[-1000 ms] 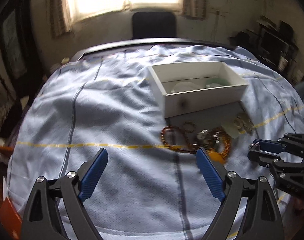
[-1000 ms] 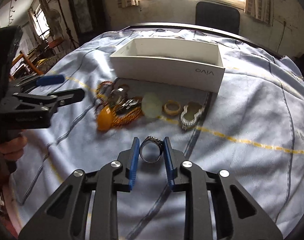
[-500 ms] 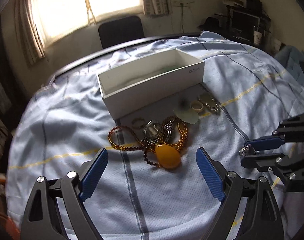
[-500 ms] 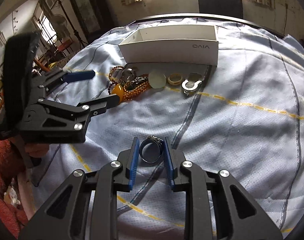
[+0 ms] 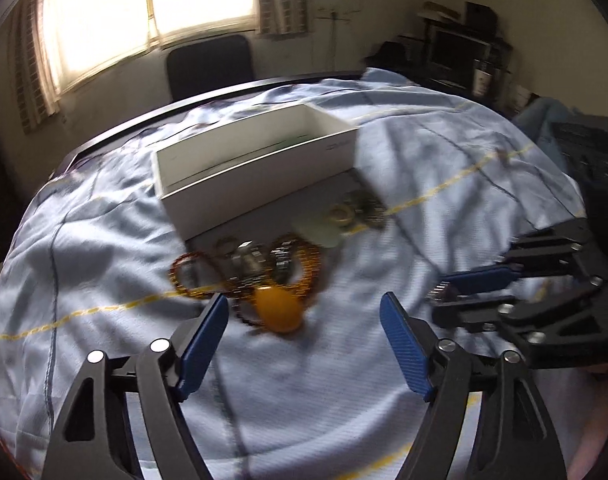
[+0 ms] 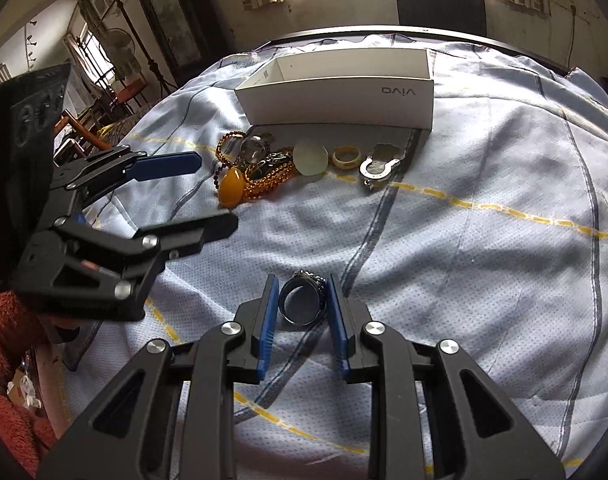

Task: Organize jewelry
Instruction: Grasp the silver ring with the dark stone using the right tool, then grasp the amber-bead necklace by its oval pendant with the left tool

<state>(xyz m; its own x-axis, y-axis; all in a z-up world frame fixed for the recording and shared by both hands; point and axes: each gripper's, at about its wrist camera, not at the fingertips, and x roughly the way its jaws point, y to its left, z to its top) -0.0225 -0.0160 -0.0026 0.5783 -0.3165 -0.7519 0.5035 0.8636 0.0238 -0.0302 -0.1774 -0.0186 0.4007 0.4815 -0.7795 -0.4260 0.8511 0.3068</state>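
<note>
Since half a second ago the left gripper has closed in on the amber pendant, jaws spread wide, bead strands just ahead. Clamped in the right gripper, the silver ring hangs well short of the white box.

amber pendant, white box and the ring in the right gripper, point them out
amber pendant (image 6: 230, 187), right wrist view, middle of stone
white box (image 6: 339, 100), right wrist view, front wall
ring (image 6: 302, 298), right wrist view, band's rim
</note>
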